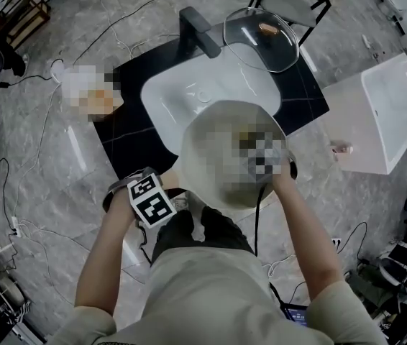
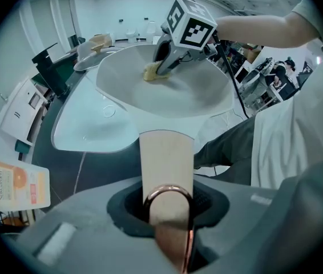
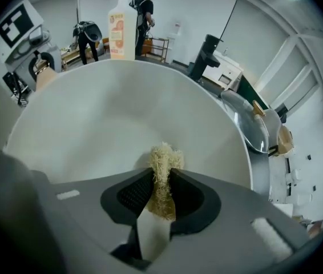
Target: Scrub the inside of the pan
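**Insp A:** Loc. of pan (image 1: pixel 202 142)?

**Insp B:** Held up over the near rim of the white sink (image 1: pixel 189 95), in front of the person. Whether it touches that rim, can't tell. Pale inside faces up & toward the right gripper

**Insp A:** Grippers, state?

**Insp B:** Left gripper (image 2: pixel 166 207) is clamped on the end of the pan's handle (image 2: pixel 166 153), a jaw tight on each side, copper hang-ring right at the pads. Right gripper (image 3: pixel 161 190) is pinched on a fibrous scrubber (image 3: pixel 162 161). The tuft sticks out past the tips & looks pressed to the pan's inner wall

**Insp A:** Handling assessment?

**Insp B:** Judgement only. Pan: rigid, wide, prob. the heavier item. All its wt hangs off one narrow grip at the handle's far end, so expect it to droop or roll if pushed off-centre. Handle looks smooth, so slip risk, more so if wet. A better hold would be nearer the bowl, w/ the handle flat across the pads. Pale coating may mark, so no hard pressure needed. Scrubber: light, soft, squashes easily. Gripped at its base it will likely fold under load, so short strokes, mod. force

**Insp A:** Other items?

**Insp B:** Glass lid (image 1: pixel 261 38) at the sink's far side, well apart, not in the way
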The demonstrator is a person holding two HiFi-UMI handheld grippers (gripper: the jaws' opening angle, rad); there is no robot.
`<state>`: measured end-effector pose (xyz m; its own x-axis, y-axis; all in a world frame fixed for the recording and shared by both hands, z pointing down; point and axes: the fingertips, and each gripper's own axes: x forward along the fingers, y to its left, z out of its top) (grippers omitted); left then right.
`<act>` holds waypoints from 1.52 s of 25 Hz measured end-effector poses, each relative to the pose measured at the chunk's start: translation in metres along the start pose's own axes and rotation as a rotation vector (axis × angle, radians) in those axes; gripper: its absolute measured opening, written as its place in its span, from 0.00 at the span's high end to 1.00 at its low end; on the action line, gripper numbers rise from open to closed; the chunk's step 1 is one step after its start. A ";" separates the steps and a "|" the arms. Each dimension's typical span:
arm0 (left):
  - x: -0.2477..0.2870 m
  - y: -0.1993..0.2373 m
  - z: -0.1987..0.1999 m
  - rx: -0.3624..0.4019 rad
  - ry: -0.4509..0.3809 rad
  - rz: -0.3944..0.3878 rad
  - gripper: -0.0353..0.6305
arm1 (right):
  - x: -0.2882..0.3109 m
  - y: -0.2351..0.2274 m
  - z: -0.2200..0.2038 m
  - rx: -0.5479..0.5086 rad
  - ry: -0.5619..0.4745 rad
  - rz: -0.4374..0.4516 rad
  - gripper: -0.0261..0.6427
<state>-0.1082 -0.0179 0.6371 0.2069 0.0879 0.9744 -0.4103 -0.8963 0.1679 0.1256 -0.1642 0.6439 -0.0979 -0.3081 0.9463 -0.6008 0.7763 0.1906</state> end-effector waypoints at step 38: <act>-0.008 0.005 0.004 -0.044 -0.064 0.053 0.58 | -0.006 0.063 0.040 0.021 -0.118 0.100 0.81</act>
<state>-0.1079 -0.0248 0.6296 0.2395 0.0112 0.9708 -0.4605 -0.8790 0.1237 0.0561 -0.1353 0.6402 -0.2494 -0.2934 0.9229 -0.6002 0.7948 0.0905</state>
